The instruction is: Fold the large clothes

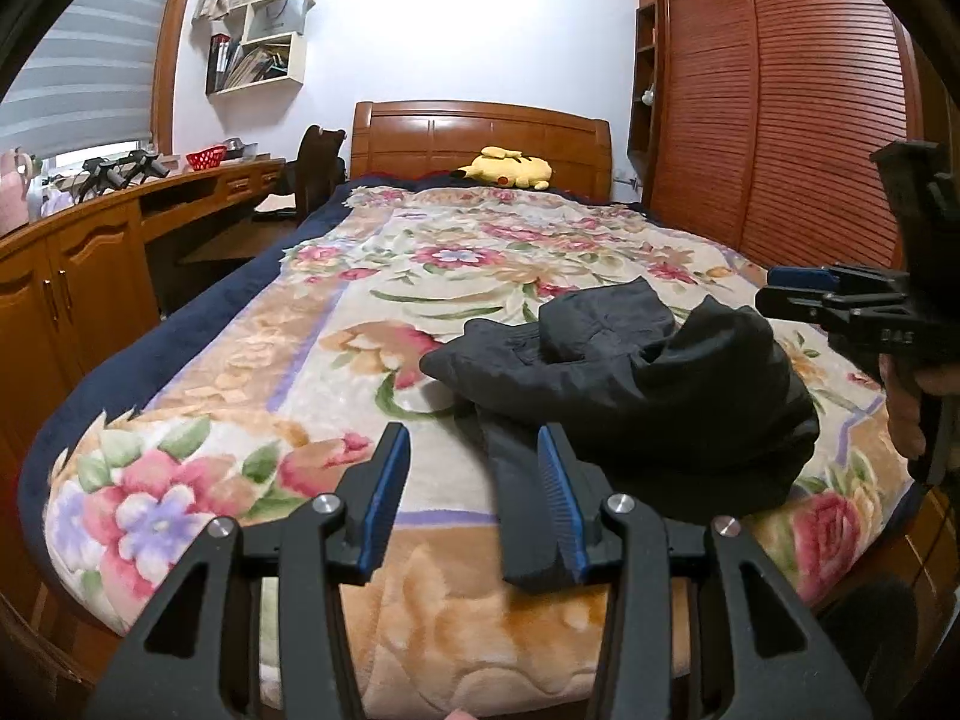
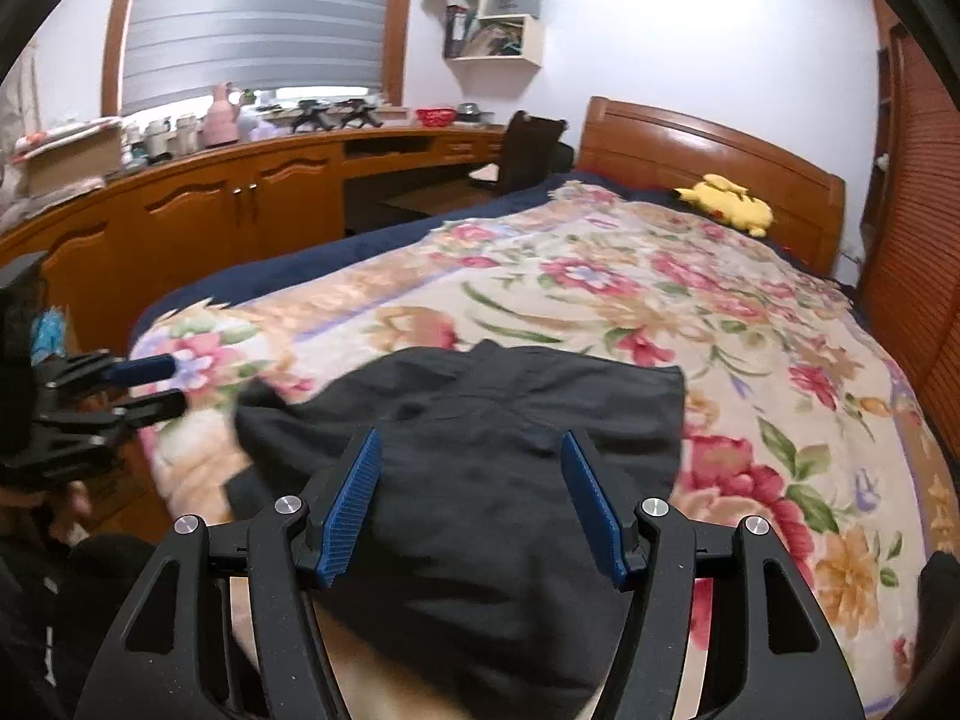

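Black and bunched, the garment (image 1: 630, 378) lay near the foot of the floral bed (image 1: 336, 324), where both grippers, left (image 1: 474, 498) and right (image 2: 474, 504), hung with fingers spread, holding nothing, seemingly to choose an edge.

1. Soft, even indoor light fills both views; the pale wall (image 1: 456, 30) reads bright without glare.
2. Daylight enters below the window blind (image 2: 252, 18), where a strip is blown out to white.
3. Shadows on the bed (image 1: 312, 324) are faint and diffuse.
4. Strong fisheye curvature bends the wardrobe (image 1: 780, 108) and the edges; black vignette fills the corners.
5. The dark garment (image 2: 480, 480) shows little detail, with slight blur at its left edge.
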`<state>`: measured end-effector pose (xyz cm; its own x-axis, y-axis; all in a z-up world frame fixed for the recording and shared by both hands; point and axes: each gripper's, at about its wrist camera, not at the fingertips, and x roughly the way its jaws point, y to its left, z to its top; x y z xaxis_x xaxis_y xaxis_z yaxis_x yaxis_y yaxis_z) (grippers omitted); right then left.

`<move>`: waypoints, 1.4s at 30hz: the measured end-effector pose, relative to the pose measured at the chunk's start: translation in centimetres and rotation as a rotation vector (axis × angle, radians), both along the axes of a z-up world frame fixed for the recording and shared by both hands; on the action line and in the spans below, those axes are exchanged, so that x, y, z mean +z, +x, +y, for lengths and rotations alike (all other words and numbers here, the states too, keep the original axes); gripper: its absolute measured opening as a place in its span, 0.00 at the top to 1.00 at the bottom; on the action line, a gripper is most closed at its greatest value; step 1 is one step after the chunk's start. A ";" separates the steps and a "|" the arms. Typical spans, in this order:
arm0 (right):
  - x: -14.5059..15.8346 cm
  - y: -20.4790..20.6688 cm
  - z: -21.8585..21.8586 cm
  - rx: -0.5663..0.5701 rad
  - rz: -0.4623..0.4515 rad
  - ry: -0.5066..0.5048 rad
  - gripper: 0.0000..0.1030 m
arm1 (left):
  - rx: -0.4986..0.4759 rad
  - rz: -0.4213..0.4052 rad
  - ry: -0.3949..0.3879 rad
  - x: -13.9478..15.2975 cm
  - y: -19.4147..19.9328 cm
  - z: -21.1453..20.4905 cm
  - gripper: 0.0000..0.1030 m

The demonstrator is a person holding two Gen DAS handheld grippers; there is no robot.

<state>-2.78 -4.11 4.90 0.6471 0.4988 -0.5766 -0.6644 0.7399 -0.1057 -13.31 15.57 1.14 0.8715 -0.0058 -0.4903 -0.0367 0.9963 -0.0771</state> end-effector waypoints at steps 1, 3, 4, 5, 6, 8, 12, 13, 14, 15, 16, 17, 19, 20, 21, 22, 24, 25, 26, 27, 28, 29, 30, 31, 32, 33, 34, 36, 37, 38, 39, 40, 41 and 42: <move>-0.4 0.5 -0.3 -0.010 0.004 -0.008 0.38 | 0.002 0.001 0.003 0.0 0.2 0.0 0.58; -1.7 1.8 -0.7 -0.029 0.028 -0.029 0.38 | 0.002 0.010 0.011 -0.3 0.8 -0.1 0.58; -2.7 2.5 -0.8 -0.032 0.053 -0.029 0.38 | -0.001 0.012 0.011 -0.5 1.0 -0.1 0.58; -3.3 2.9 -0.8 -0.030 0.075 -0.027 0.38 | -0.004 0.016 0.008 -0.7 1.2 -0.1 0.58; -4.2 3.3 -0.6 -0.019 0.106 -0.019 0.38 | -0.005 0.027 0.005 -1.0 1.6 0.1 0.58; -5.3 3.6 -0.1 0.009 0.144 -0.010 0.38 | -0.002 0.039 0.010 -1.4 1.9 0.2 0.58; -7.2 3.6 2.1 0.060 0.195 -0.034 0.38 | 0.005 0.062 0.021 -2.2 2.2 0.7 0.58; -7.6 3.6 2.6 0.067 0.196 -0.047 0.38 | 0.005 0.066 0.024 -2.4 2.2 0.9 0.58; -7.9 3.5 3.0 0.070 0.196 -0.058 0.38 | 0.008 0.070 0.025 -2.6 2.4 1.1 0.58; -8.1 3.4 3.3 0.071 0.198 -0.066 0.38 | 0.009 0.071 0.024 -2.7 2.4 1.2 0.58; -8.3 3.3 3.6 0.076 0.200 -0.078 0.39 | 0.008 0.073 0.021 -2.9 2.6 1.3 0.58; -8.4 3.3 3.7 0.080 0.202 -0.086 0.39 | 0.007 0.073 0.017 -3.1 2.6 1.4 0.58; -8.5 3.3 3.8 0.084 0.202 -0.098 0.39 | 0.004 0.075 0.007 -3.5 2.8 1.6 0.58; -8.3 3.3 3.7 0.084 0.201 -0.095 0.39 | 0.000 0.078 0.002 -3.8 2.9 1.6 0.58; -8.1 3.3 3.5 0.085 0.203 -0.095 0.39 | -0.007 0.085 -0.003 -4.1 3.1 1.5 0.58; -7.9 3.5 3.4 0.086 0.203 -0.095 0.39 | -0.015 0.092 -0.008 -4.5 3.2 1.4 0.58; -7.1 3.5 3.1 0.084 0.186 -0.093 0.39 | -0.025 0.101 -0.014 -5.1 3.3 1.1 0.58; -6.5 3.5 2.8 0.079 0.169 -0.093 0.39 | -0.027 0.104 -0.015 -5.2 3.4 1.0 0.58; -5.9 3.7 2.5 0.075 0.151 -0.094 0.39 | -0.030 0.106 -0.016 -5.4 3.4 0.8 0.58; -5.4 3.9 2.2 0.071 0.136 -0.095 0.39 | -0.033 0.107 -0.021 -5.6 3.5 0.7 0.58; -5.0 4.3 1.8 0.063 0.121 -0.096 0.39 | -0.035 0.110 -0.024 -5.7 3.5 0.6 0.58; -4.6 5.0 1.3 0.047 0.111 -0.102 0.39 | -0.038 0.114 -0.029 -5.8 3.6 0.4 0.58; -4.5 5.6 1.1 0.035 0.107 -0.107 0.38 | -0.045 0.117 -0.035 -5.9 3.7 0.2 0.58; -4.4 6.7 0.5 0.013 0.103 -0.113 0.37 | -0.049 0.119 -0.038 -6.0 3.7 0.1 0.58; -4.4 7.4 0.1 -0.003 0.100 -0.118 0.36 | -0.054 0.121 -0.042 -6.1 3.7 0.0 0.58; -4.6 8.5 -0.4 -0.027 0.099 -0.127 0.35 | -0.059 0.126 -0.045 -6.3 3.8 -0.2 0.58; -4.8 9.4 -0.9 -0.043 0.101 -0.135 0.35 | -0.063 0.130 -0.047 -6.4 3.8 -0.4 0.58; -5.2 11.1 -1.6 -0.068 0.108 -0.144 0.34 | -0.075 0.144 -0.052 -6.8 4.0 -0.8 0.58; -5.6 12.4 -2.2 -0.082 0.124 -0.139 0.34 | -0.078 0.152 -0.050 -7.0 4.2 -1.1 0.58; -6.0 13.4 -2.5 -0.093 0.139 -0.136 0.34 | -0.078 0.158 -0.047 -7.2 4.4 -1.2 0.58; -6.2 14.2 -2.7 -0.104 0.147 -0.132 0.34 | -0.079 0.166 -0.044 -7.5 4.6 -1.4 0.58; -6.6 15.3 -3.0 -0.114 0.158 -0.121 0.34 | -0.082 0.174 -0.042 -7.7 4.7 -1.6 0.58; -6.9 16.1 -3.1 -0.115 0.170 -0.108 0.34 | -0.083 0.180 -0.041 -7.9 4.9 -1.7 0.58; -7.1 16.6 -3.3 -0.116 0.180 -0.100 0.34 | -0.083 0.186 -0.039 -8.1 5.1 -1.9 0.58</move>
